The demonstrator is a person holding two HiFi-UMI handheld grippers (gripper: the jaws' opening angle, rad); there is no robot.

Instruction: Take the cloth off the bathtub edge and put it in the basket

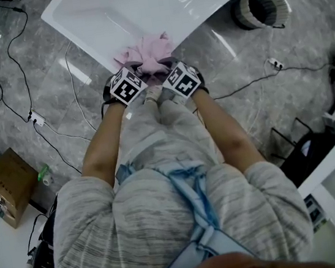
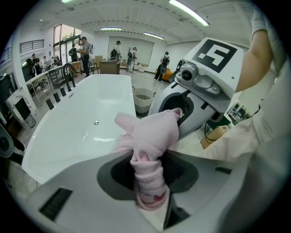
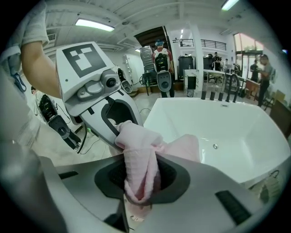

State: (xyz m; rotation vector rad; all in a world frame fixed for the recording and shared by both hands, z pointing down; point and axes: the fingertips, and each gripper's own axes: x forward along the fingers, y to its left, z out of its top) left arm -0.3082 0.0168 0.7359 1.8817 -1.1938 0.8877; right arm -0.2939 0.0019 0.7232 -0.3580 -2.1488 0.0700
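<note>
At the bathtub (image 1: pixel 107 15) edge, left hand-held gripper (image 2: pixel 148 181) and right hand-held gripper (image 3: pixel 138 178) pinch the cloth (image 1: pixel 146 51); basket (image 1: pixel 261 8) stands apart.

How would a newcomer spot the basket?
Find the big white bathtub at the top of the head view. On the grey floor off its right end stands the basket: round, woven, open-topped, unlike the square cardboard box far left.
</note>
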